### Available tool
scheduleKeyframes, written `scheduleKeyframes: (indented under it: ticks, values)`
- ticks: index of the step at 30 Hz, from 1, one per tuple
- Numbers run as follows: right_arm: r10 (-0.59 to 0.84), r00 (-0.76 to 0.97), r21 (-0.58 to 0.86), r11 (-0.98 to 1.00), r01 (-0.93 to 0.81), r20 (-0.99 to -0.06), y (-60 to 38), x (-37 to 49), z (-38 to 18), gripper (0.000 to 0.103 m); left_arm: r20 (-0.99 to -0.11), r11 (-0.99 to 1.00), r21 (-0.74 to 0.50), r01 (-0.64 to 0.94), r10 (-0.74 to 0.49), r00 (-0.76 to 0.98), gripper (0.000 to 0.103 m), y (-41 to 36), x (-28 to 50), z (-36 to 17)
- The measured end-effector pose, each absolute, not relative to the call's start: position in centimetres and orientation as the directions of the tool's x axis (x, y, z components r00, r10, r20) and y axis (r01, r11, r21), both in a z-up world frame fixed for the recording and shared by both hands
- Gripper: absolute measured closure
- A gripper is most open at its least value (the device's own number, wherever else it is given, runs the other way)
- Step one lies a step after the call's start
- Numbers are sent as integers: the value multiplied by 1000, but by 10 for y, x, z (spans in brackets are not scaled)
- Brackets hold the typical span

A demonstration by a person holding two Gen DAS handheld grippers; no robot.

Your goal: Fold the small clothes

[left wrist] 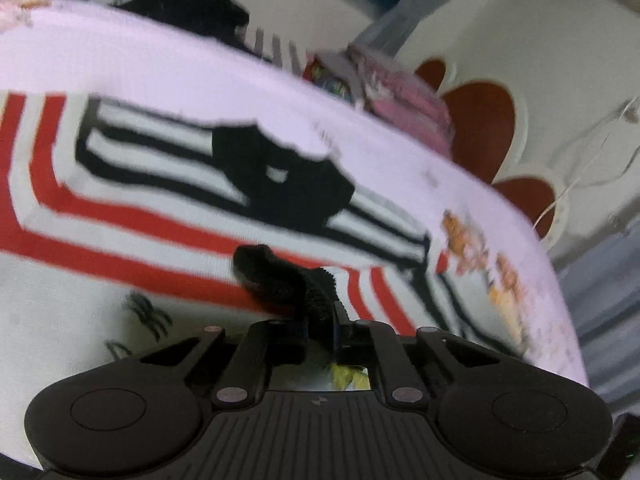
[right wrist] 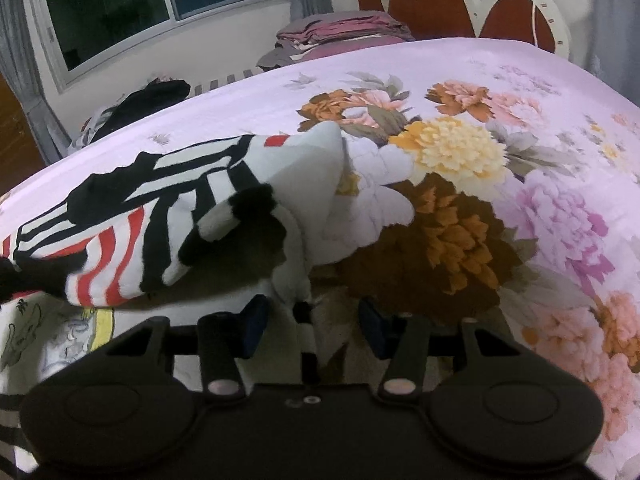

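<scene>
Lying rumpled on the bed (right wrist: 460, 64) with its lilac floral sheet — a small white garment (right wrist: 132, 216) banded in red stripes and black-and-white stripes, with solid black patches and a cartoon print near its lower edge. Left tongs (left wrist: 320, 320) pinched tight on a black edge of the garment (left wrist: 280, 280), the cloth bunched up between the pads. Right tongs (right wrist: 316, 320) standing partly apart over a white fold of the same garment, cloth between the pads but a gap visible on either side — not gripping. Beyond the bed's far edge, folded pink and grey linens (right wrist: 340, 32) stacked by the headboard (right wrist: 432, 4).
</scene>
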State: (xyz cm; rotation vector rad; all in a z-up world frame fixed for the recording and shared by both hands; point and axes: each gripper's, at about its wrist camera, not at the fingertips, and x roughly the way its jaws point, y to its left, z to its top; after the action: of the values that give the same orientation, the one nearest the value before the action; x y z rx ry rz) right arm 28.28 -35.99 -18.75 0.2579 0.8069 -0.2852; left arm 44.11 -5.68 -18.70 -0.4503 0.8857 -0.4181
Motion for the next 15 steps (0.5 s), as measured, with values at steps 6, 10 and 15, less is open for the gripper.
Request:
scheduleKeyframes:
  ticks: [6,10,15]
  values:
    - [-127,662,134,935,329,-739,-354,295,-187,73,-556,840,-520,153,-470,686,94,-7,431,-150]
    - [-122,665,118,945,305,-737,-348,298,-187,76,-605,884,-450,125,-405,686,94,25,429,-157]
    - [-131,652,122,937,328,-747,-353,297,-192,86,-685,906,-415,78,-368,629,94,24,435,-193]
